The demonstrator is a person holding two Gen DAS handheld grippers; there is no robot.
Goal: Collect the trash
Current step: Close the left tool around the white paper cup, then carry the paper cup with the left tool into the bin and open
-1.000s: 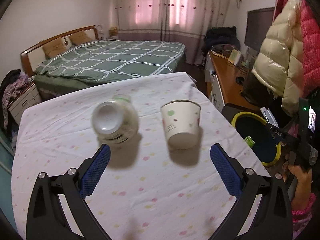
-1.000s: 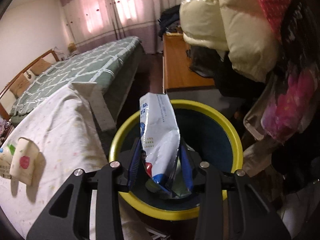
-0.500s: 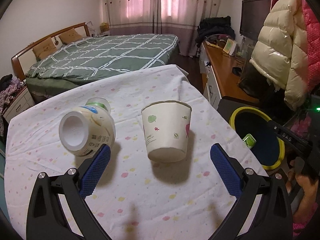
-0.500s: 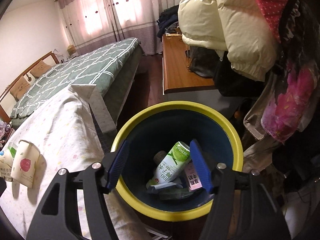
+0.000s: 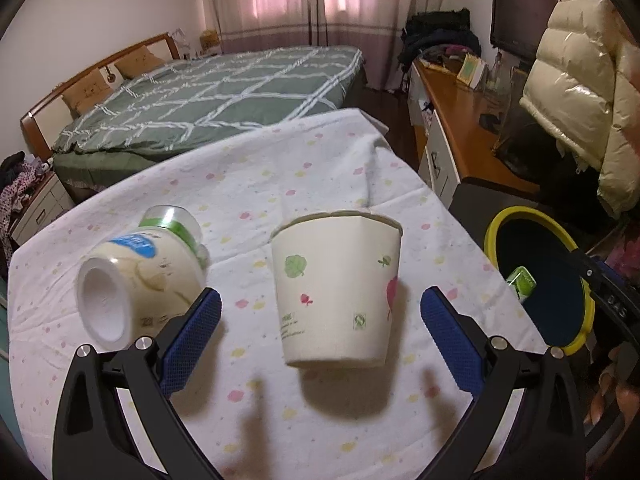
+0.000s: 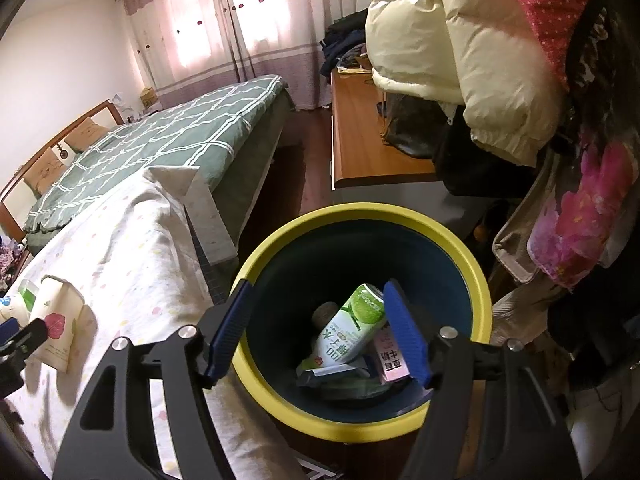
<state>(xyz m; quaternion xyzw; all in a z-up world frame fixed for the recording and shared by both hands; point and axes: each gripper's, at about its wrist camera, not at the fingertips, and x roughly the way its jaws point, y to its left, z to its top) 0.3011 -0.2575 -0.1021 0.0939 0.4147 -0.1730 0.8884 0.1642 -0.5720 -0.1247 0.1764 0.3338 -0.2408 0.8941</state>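
Observation:
A white paper cup [image 5: 338,288] with small prints stands upright on the spotted tablecloth [image 5: 280,184]. My left gripper [image 5: 320,332] is open, its blue pads to either side of the cup, not touching. A white plastic bottle [image 5: 136,272] with a green cap lies on its side left of the cup. My right gripper [image 6: 316,336] is open and empty above the yellow-rimmed bin [image 6: 476,272], which holds a green carton [image 6: 352,324] and other wrappers. The cup [image 6: 56,324] also shows in the right wrist view.
The bin [image 5: 520,216] stands on the floor past the table's right edge. A wooden desk [image 5: 460,120] and hanging coats [image 5: 580,92] are to the right. A bed with a green quilt [image 5: 216,96] lies beyond the table.
My right gripper opened and the white-and-blue pouch it held dropped into the bin. My left gripper moved closer to the paper cup, which now sits between its pads.

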